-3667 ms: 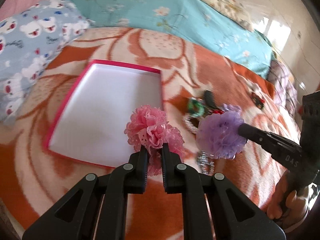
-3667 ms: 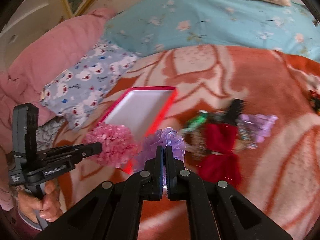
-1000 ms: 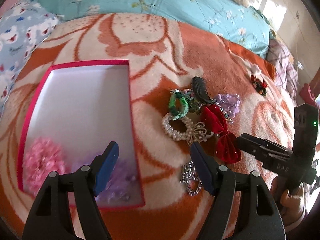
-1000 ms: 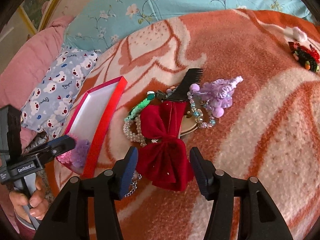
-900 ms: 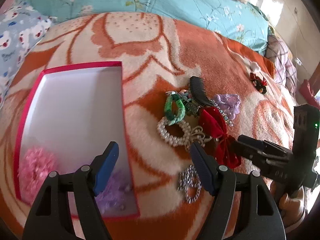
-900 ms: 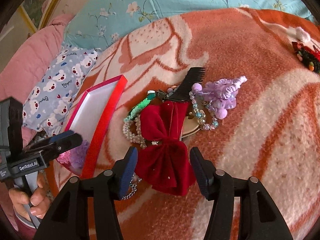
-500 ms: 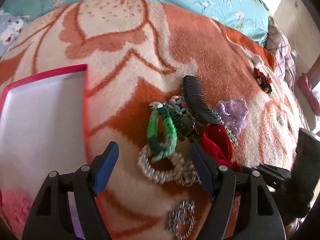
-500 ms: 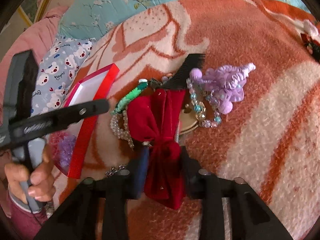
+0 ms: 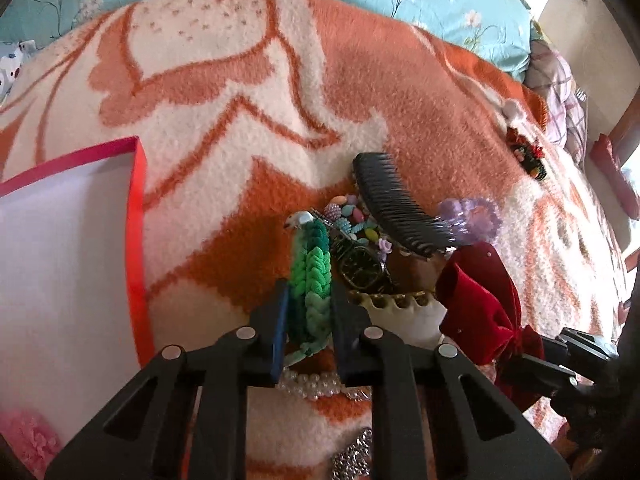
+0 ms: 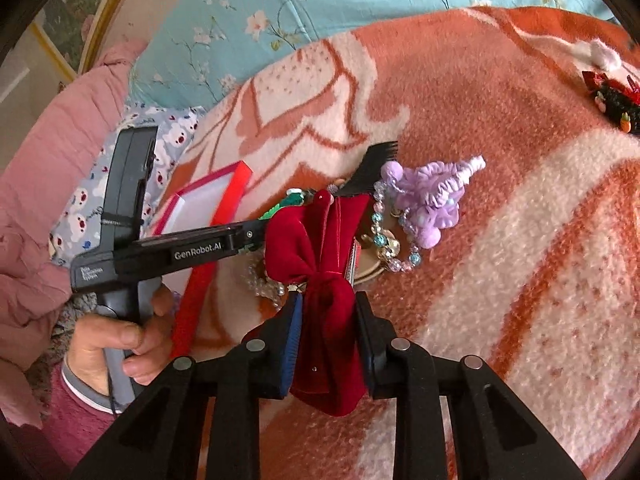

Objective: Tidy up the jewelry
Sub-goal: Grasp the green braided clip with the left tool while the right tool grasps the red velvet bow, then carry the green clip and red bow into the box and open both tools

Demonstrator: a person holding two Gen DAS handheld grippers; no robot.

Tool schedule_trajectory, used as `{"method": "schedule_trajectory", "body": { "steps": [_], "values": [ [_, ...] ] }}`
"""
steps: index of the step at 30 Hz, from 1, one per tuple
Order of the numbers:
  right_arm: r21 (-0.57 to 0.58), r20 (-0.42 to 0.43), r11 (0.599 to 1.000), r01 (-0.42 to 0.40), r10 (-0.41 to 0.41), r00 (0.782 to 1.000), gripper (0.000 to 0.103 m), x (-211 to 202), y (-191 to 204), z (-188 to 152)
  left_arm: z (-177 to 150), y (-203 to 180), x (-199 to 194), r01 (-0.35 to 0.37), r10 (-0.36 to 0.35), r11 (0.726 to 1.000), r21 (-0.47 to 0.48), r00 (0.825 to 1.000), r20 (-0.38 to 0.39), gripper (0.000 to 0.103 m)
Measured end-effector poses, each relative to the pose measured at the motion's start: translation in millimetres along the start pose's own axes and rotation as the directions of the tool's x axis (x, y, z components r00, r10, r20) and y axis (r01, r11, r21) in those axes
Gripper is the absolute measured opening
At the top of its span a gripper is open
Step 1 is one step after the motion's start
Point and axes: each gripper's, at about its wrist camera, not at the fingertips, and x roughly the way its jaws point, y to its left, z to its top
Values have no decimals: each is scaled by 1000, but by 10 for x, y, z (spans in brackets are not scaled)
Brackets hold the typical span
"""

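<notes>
A heap of jewelry lies on the orange and cream blanket. My left gripper (image 9: 308,312) is shut on a green braided hair tie (image 9: 312,276), with a pearl bracelet (image 9: 316,384) below it. Beside it lie a black comb (image 9: 396,204), a dark watch (image 9: 362,268), a purple scrunchie (image 9: 472,216) and coloured beads (image 9: 352,216). My right gripper (image 10: 326,320) is shut on a red velvet bow (image 10: 320,256), which also shows in the left wrist view (image 9: 480,296). The red-rimmed white box (image 9: 136,240) lies at the left, with a pink flower (image 9: 24,444) in its near corner.
A small red and black hair clip (image 9: 528,156) lies far right on the blanket (image 9: 248,80). A blue floral quilt (image 10: 320,0) and a bear-print pillow (image 10: 168,136) border the far side. A silver rhinestone piece (image 9: 352,460) lies near the bottom edge.
Both grippers dropped the pink and purple flowers in the box, opened and moved right to the heap. The left has closed on the green hair tie, the right on the red bow.
</notes>
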Motion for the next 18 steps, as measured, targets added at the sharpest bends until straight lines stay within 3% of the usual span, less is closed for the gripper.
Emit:
{"method": "schedule_trajectory", "body": {
  "steps": [10, 18],
  "values": [
    [-26, 28, 999, -24, 25, 999, 25, -9, 206, 79, -111, 186, -504, -3, 6, 999, -40, 996, 87, 16],
    [-61, 17, 997, -49, 50, 999, 25, 116, 469, 153, -282, 507, -862, -42, 53, 996, -80, 988, 143, 16]
  ]
}}
